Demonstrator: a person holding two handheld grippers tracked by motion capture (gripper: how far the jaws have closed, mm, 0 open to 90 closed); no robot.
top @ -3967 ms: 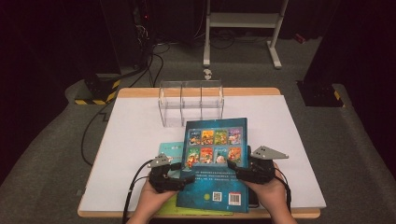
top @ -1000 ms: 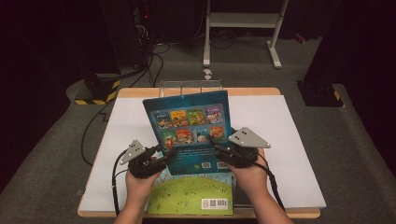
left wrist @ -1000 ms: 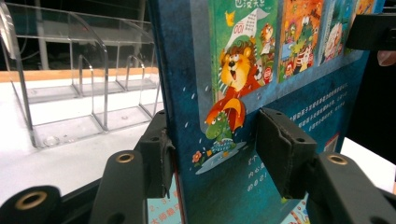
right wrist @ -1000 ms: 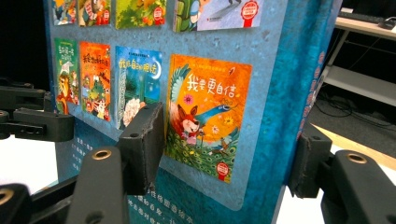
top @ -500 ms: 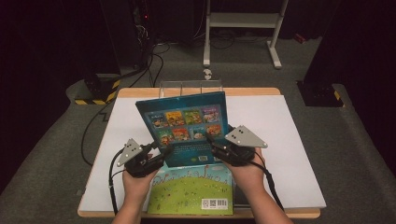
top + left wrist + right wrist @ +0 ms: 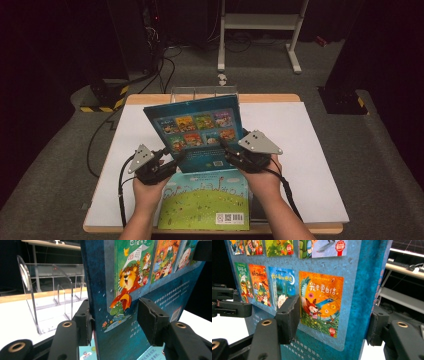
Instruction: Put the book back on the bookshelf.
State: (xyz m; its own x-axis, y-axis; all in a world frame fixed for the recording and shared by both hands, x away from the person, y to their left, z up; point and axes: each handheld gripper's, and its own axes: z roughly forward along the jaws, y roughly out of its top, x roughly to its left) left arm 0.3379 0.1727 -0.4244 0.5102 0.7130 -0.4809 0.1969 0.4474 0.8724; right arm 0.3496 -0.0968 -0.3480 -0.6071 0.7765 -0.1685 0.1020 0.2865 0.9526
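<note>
Blue book stands tilted between left claw and right claw.

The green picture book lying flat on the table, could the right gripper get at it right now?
Probably not: the right gripper holds the raised blue book, which the left gripper also holds. The green picture book lies uncovered just below.

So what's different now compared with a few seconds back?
The blue book lay flat on the stack four seconds ago; now both hand-held grippers, left and right, have lifted it off, tilted up and carried toward the clear rack. Each hand-held gripper grips one side edge. The green book underneath, the rack and the white table stayed put.
</note>
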